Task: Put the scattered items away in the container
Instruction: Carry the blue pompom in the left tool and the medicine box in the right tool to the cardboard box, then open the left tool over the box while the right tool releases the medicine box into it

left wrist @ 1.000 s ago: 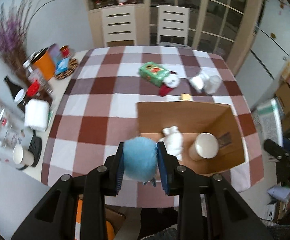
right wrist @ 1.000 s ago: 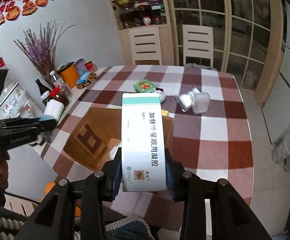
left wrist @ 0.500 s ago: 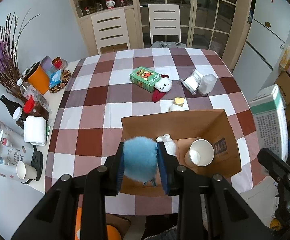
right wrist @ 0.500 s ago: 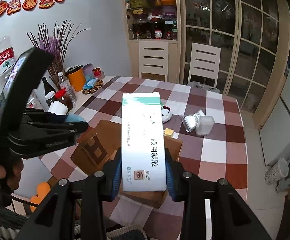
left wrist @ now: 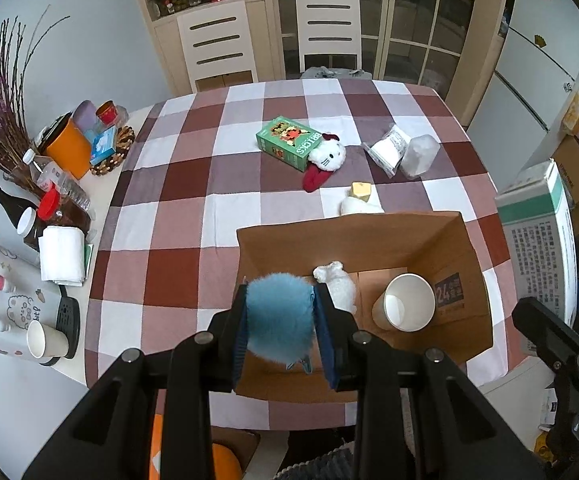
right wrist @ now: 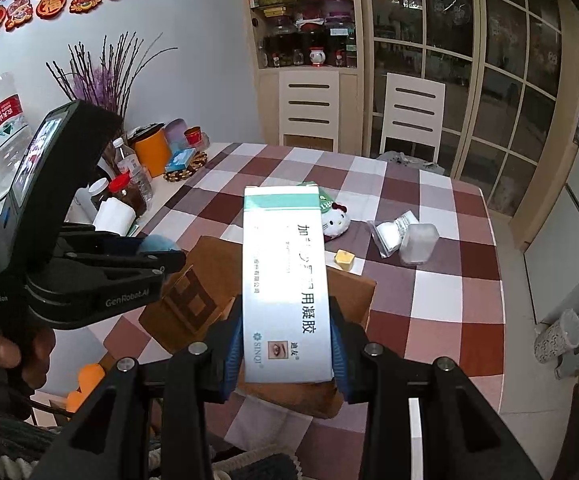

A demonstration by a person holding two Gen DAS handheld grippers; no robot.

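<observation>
Open cardboard box (left wrist: 465,248) on the checked table (left wrist: 177,216), lying directly below the left gripper (left wrist: 280,326), which is clamped on a blue pompom (left wrist: 279,320); right gripper (right wrist: 287,344), clamped on an upright medicine carton (right wrist: 285,280), stands off the box's right side, farther from the opening

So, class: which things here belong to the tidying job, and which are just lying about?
Job: cardboard box, blue pompom in left claw, white carton in right claw, green box, cat plush.

Lying about: orange canister, dark bottle, chairs.
</observation>
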